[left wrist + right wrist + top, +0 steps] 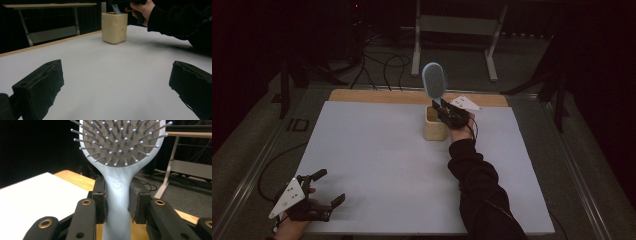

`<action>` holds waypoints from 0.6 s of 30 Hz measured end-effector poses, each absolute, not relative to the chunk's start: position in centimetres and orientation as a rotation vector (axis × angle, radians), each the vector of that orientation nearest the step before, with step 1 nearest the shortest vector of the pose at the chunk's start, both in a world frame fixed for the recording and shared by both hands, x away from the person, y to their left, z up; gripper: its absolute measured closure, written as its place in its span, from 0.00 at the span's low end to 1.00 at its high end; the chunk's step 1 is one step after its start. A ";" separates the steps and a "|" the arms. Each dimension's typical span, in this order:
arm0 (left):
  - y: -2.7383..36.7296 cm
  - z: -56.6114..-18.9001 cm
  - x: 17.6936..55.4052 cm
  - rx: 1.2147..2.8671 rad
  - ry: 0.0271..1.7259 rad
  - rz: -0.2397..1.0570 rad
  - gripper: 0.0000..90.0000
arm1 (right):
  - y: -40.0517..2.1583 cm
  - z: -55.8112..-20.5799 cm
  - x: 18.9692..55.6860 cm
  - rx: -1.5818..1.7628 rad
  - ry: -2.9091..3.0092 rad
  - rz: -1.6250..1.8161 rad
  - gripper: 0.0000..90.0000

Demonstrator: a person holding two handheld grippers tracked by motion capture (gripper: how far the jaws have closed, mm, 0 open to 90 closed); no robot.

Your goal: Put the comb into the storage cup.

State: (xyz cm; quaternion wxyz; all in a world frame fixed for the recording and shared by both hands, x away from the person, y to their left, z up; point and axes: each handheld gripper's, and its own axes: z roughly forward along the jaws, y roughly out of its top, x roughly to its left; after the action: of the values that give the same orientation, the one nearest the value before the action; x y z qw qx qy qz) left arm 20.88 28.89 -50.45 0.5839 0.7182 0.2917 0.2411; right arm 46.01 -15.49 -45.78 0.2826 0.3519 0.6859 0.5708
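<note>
1. Right tongs [446, 111]: the jaws are closed on the handle of a pale blue hairbrush [434, 80]. In the right gripper view, both black pads [136, 202] press against the handle from either side, just below the brush head.
2. Hairbrush orientation: the brush stands nearly upright, head uppermost. In the right gripper view its bristle face [120, 142] is turned toward that camera.
3. Hairbrush position: the lower end of the handle enters the open top of a cream-coloured cup [434, 125]. In the left gripper view, the blue handle [116, 9] shows inside the rim of the cup [114, 27].
4. Cup position: the cup stands upright on the white counter [377, 160], near its far edge and just left of the right hand [460, 131].
5. Left tongs [326, 187]: the jaws stand wide open with nothing between them. In the left gripper view, the two black jaws sit well apart above the bare counter surface [112, 82].
6. Left tongs position: near the front left corner of the counter, well apart from the cup and brush.
</note>
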 end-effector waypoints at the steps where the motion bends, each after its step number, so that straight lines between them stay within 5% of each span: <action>1: 28.9 -50.4 20.9 1.676 0.681 0.563 0.00 | -15.5 -45.8 46.0 0.941 1.849 1.525 0.76; 9: 28.9 -50.5 20.9 1.676 0.681 0.562 0.00 | -15.8 -46.2 45.1 0.966 1.866 1.537 0.15; 18: 28.9 -50.4 20.9 1.677 0.682 0.565 0.00 | -16.3 -45.4 45.1 0.963 1.885 1.532 0.11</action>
State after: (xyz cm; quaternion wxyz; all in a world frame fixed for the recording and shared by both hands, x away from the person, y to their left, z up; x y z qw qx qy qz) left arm 20.87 28.87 -50.42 0.5833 0.7183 0.2920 0.2420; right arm 45.09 -16.26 -45.40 0.2613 0.3558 0.6962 0.5660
